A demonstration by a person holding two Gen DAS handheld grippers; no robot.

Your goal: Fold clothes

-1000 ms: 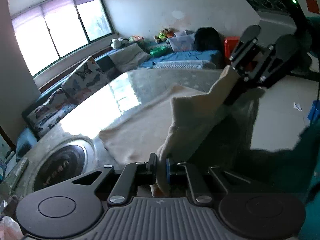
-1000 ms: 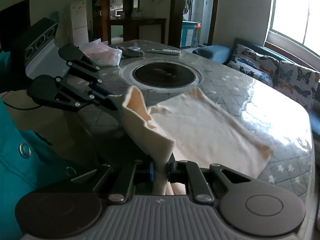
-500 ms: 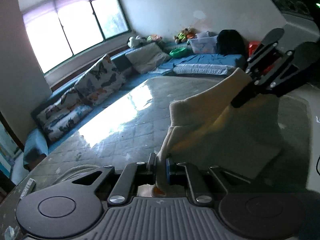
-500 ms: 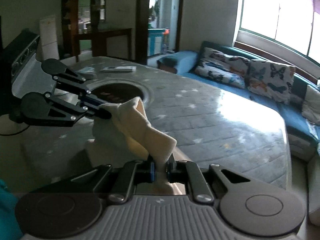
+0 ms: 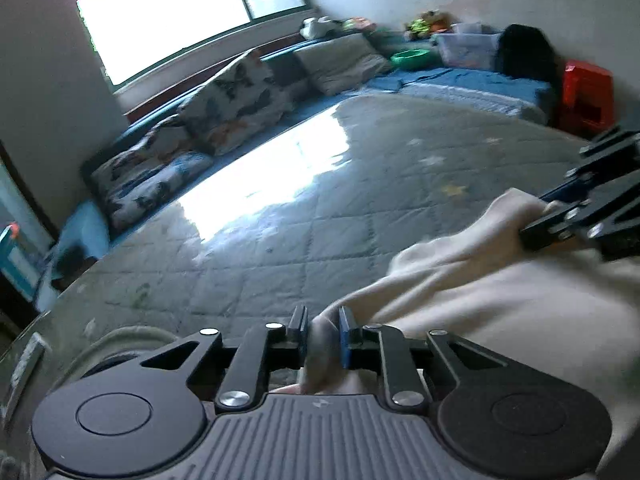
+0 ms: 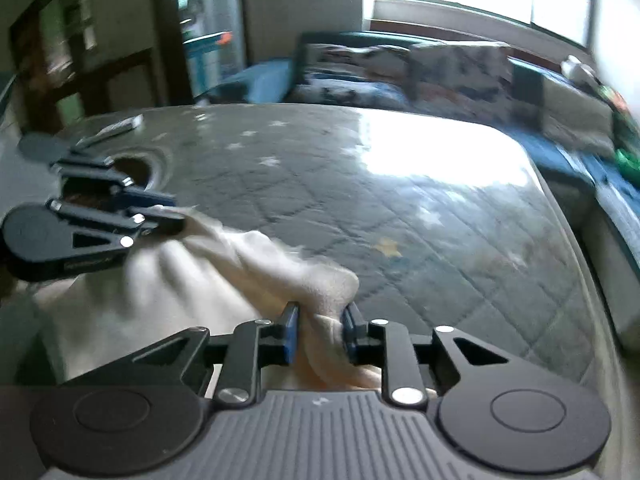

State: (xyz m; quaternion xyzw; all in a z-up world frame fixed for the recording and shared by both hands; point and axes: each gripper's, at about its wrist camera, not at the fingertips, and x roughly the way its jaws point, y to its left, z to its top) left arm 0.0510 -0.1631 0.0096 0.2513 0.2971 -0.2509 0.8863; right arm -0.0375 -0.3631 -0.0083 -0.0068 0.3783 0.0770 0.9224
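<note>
A cream cloth [image 5: 480, 288] lies bunched on the grey quilted table cover [image 5: 320, 200], its near edge stretched between both grippers. In the left wrist view my left gripper [image 5: 323, 332] has a fold of the cloth between its blue pads; the jaws are opening and a slit shows beside the fold. The right gripper [image 5: 534, 218] comes in from the right edge at the cloth's other corner. In the right wrist view my right gripper [image 6: 320, 332] is opening too, with the cloth [image 6: 192, 280] loose between its pads. The left gripper [image 6: 179, 214] sits at the far left.
A round dark recess [image 6: 136, 168] is set into the table [image 6: 400, 220] at the back left, with a remote [image 6: 116, 128] beyond it. A sofa with butterfly cushions [image 5: 200, 136] runs along the table's far side under the window. The table edge [image 6: 580, 240] curves on the right.
Both grippers have carried the cloth's edge forward over the table and lower. Their jaws, shut on the cloth before, now stand wider apart around it.
</note>
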